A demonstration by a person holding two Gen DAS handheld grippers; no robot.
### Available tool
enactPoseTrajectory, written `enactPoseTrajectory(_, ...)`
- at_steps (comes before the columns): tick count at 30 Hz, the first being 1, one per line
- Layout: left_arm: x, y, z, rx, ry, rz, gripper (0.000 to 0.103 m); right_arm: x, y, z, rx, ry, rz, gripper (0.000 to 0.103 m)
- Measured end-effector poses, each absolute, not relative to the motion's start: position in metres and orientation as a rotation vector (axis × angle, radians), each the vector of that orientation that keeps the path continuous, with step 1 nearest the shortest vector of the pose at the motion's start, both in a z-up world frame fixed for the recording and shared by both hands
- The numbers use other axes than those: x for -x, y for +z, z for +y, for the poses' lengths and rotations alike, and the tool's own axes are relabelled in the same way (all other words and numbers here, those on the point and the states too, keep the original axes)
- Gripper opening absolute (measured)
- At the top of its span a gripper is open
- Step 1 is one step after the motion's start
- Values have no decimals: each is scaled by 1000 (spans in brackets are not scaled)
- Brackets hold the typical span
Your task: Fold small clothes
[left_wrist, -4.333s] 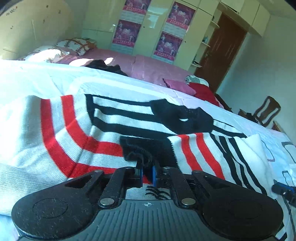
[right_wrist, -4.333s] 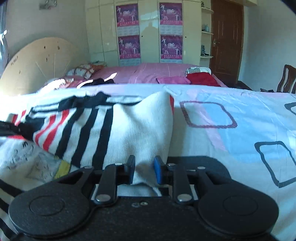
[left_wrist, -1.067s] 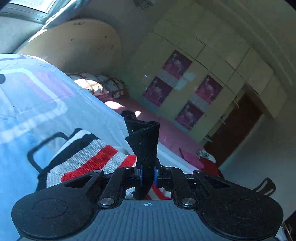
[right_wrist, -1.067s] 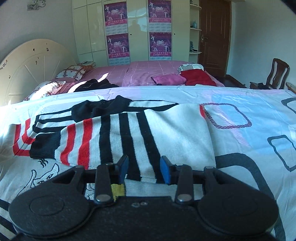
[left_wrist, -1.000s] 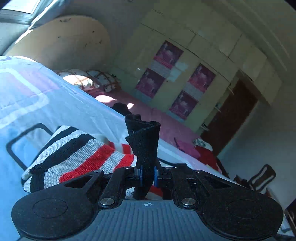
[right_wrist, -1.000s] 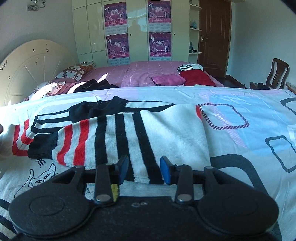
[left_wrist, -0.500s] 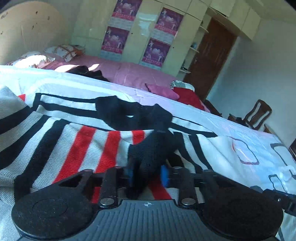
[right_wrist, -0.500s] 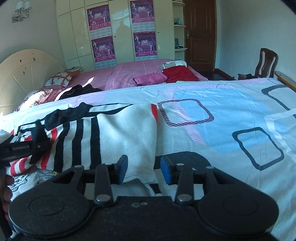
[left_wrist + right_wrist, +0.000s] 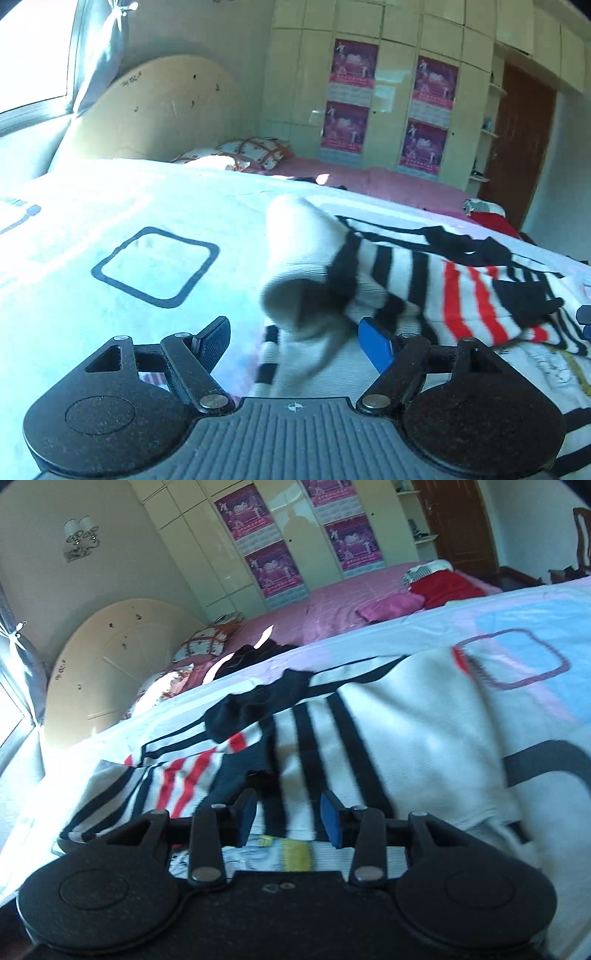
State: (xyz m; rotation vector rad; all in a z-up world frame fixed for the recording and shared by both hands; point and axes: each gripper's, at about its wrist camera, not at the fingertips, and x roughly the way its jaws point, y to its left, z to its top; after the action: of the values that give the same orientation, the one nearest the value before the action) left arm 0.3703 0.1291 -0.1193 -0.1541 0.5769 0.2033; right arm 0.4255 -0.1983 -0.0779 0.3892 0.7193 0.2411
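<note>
1. The left gripper (image 9: 293,338) is opening wide; a blurred fold of the striped sweater (image 9: 424,288) is lying between its jaws, unpinched.
2. The right gripper (image 9: 286,821) is hovering part-open over the sweater on the patterned bedsheet (image 9: 110,221).

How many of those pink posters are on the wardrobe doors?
4. In the left wrist view they form two columns: upper left, lower left, upper right, lower right. None looks hidden, though more could lie outside the view.

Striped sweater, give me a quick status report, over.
Left claw opening, nothing pinched. Right claw open, empty. Striped sweater lying partly folded on the bedspread. Nothing in the way.
</note>
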Motion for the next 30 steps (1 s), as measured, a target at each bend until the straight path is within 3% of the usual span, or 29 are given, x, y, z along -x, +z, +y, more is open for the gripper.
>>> enactPoseTrajectory(7, -395, -126, 161, 184, 121, 635, 76, -462, -90, -158, -426, 201, 770, 46)
enactPoseTrajectory(8, -396, -127, 162, 189, 106, 635, 76, -465, -89, -154, -407, 195, 772, 35)
enactPoseTrajectory(9, -393, -126, 162, 177, 91, 631, 76, -467, -88, -149, -375, 195, 774, 9)
enactPoseTrajectory(10, -394, -127, 160, 157, 84, 636, 76, -468, -85, -145, -350, 196, 770, 7)
enactPoseTrajectory(16, -397, -130, 176, 220, 120, 632, 76, -451, -49, -163, -231, 105, 595, 7)
enactPoseTrajectory(20, -404, -133, 169, 203, 125, 636, 76, -462, -68, -197, -282, 51, 676, 7)
enactPoseTrajectory(28, -415, -132, 160, 172, 112, 659, 76, -457, -74, -200, -225, 86, 646, 7)
enactPoseTrajectory(30, -416, -130, 157, 121, 92, 677, 76, -466, -88, -204, -219, 67, 733, 12)
